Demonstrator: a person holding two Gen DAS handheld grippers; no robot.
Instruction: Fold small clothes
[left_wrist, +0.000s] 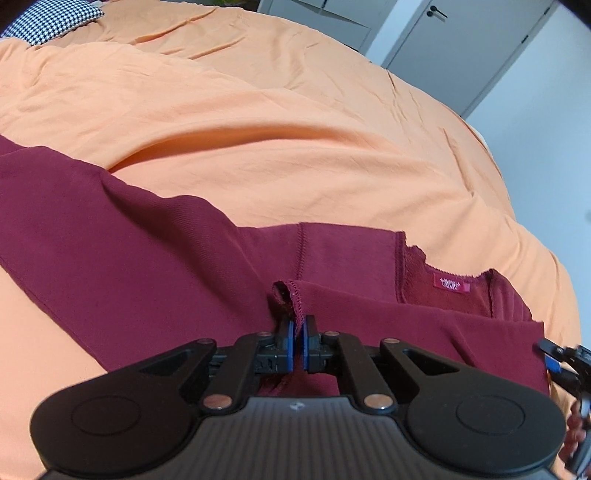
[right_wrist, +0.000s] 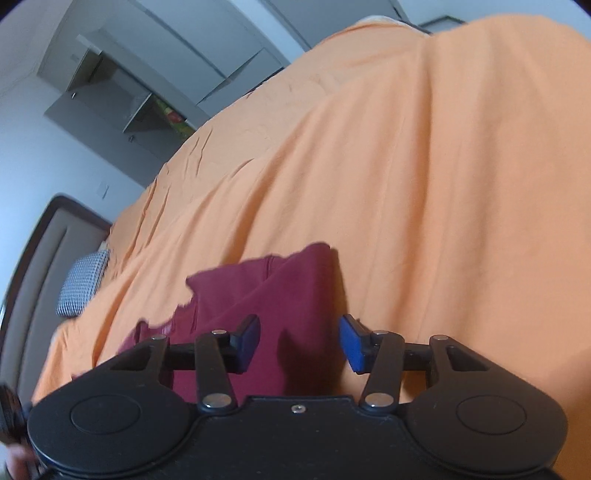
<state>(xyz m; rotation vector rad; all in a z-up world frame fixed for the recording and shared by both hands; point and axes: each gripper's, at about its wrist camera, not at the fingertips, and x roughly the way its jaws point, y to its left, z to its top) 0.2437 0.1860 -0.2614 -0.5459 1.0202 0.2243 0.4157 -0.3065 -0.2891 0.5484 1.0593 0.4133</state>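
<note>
On the orange bedsheet (left_wrist: 295, 129) we see a dark red garment (left_wrist: 129, 258) spread out, its long body running away to the left and its neckline, with a small red label (left_wrist: 451, 284) sewn inside, lying off to the right. Our left gripper (left_wrist: 298, 341) sits low over the cloth with its two blue pads pressed nearly together, pinching a stitched edge of the garment that stands up in a small curl just ahead of the fingertips. At the right edge of that same view we catch a sliver of our right gripper (left_wrist: 554, 360), close beside the garment's near corner. From the right wrist camera, our right gripper (right_wrist: 300, 341) has its jaws spread wide and holds nothing; the left pad hovers over the red fabric (right_wrist: 266, 295), while the right pad hangs over bare orange sheet just past the garment's edge. Whether the pads touch the cloth we cannot tell. Farther back on the bed a black-and-white houndstooth pillow (right_wrist: 83, 282) rests near the dark headboard (right_wrist: 40, 258). Beyond the bed we make out pale grey cupboard doors (left_wrist: 461, 40), with an open shelf (right_wrist: 147, 110) showing something colourful inside
</note>
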